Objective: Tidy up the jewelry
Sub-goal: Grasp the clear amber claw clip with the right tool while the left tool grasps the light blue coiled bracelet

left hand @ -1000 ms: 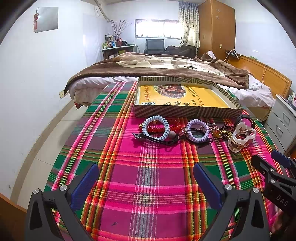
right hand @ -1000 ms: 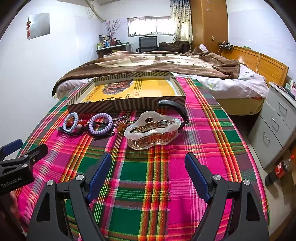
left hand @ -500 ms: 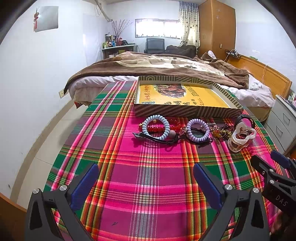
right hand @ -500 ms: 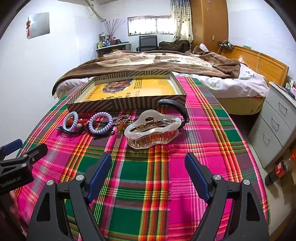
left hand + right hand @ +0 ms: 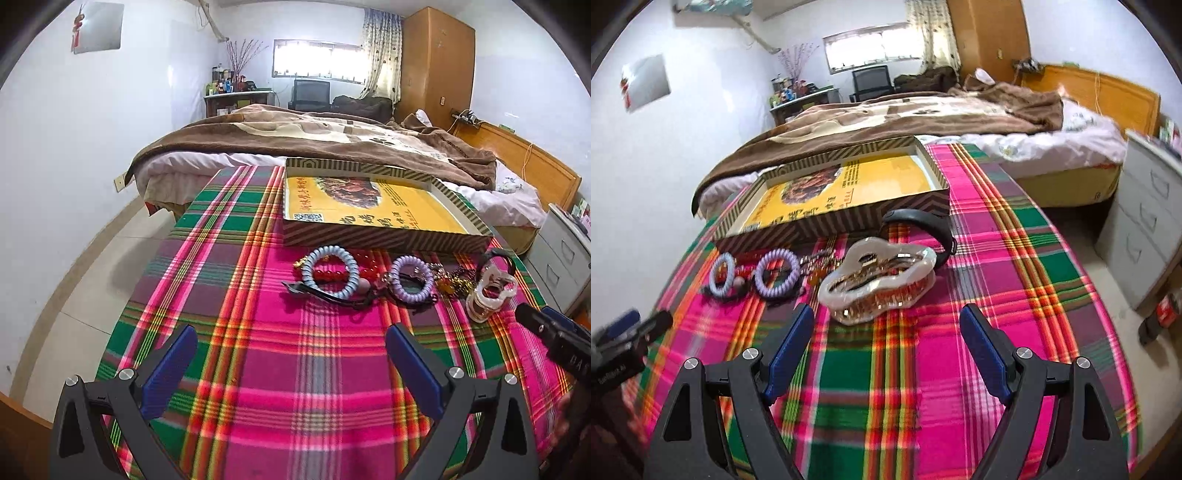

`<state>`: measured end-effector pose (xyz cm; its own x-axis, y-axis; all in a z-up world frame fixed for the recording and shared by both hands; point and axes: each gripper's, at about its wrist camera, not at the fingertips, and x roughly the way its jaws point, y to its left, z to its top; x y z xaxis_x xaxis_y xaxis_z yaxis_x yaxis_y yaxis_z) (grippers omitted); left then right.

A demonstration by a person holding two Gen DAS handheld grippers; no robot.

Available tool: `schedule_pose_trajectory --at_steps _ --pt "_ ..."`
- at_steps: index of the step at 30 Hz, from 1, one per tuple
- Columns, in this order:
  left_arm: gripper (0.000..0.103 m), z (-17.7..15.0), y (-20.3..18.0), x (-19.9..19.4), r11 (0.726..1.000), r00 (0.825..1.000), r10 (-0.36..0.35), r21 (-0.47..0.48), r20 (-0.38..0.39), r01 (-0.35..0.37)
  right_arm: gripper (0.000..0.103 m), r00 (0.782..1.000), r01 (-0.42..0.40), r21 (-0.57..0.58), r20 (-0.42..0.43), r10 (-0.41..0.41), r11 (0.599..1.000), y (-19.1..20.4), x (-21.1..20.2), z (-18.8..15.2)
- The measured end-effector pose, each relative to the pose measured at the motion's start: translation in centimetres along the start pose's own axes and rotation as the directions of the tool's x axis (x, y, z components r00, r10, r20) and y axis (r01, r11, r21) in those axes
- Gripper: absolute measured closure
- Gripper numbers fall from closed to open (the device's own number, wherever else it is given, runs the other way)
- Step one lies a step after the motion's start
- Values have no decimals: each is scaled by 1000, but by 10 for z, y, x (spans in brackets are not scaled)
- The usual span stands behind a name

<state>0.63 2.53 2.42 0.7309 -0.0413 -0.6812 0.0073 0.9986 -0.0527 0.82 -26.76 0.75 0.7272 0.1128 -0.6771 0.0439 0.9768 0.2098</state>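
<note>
Likely the spread, empty right gripper [image 5: 886,328] could snag the necklace [image 5: 822,267] tangled beside the hair clip [image 5: 877,282], dragging it off the cloth [image 5: 997,295], while the left gripper [image 5: 291,354] gapes idle.

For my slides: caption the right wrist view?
Open right gripper faces a clear hair claw before the striped box.

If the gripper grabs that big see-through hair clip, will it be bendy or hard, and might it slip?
The hair clip looks like glossy moulded plastic, so probably stiff, not floppy. That shiny curved shell might slide between the right gripper pads unless squeezed across its middle. It looks hollow and toothed, so likely light; a hard squeeze might spring it open. Lying on the plaid cloth, it shouldn't roll.
</note>
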Motion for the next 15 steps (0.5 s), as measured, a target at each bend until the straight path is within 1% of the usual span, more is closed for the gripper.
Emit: schedule_pose_trajectory --at_steps 2,5,6,9,12,14,15 --pt "0 4 4 4 1000 1000 -10 -6 -8 10 22 1000 2 32 -6 -2 999 -4 6 5" --pt "0 10 7 7 1000 1000 -15 4 2 15 22 999 12 81 -36 -9 997 -9 18 13" --pt "0 12 10 9 1000 1000 -28 -2 0 28 22 999 20 95 -43 -16 995 -10 23 15" --pt "0 17 18 16 1000 1000 -25 -9 -5 25 22 997 46 129 -71 -37 991 -14 36 21" --pt "0 21 24 24 999 999 -40 -20 -25 40 23 995 56 165 -90 -41 985 -19 44 24" --pt "0 23 27 30 999 998 -43 -28 -41 41 27 995 53 180 -94 -36 982 -21 48 25" --pt "0 24 28 33 999 998 -42 -30 -45 41 34 995 51 189 -96 -34 981 -23 49 25"
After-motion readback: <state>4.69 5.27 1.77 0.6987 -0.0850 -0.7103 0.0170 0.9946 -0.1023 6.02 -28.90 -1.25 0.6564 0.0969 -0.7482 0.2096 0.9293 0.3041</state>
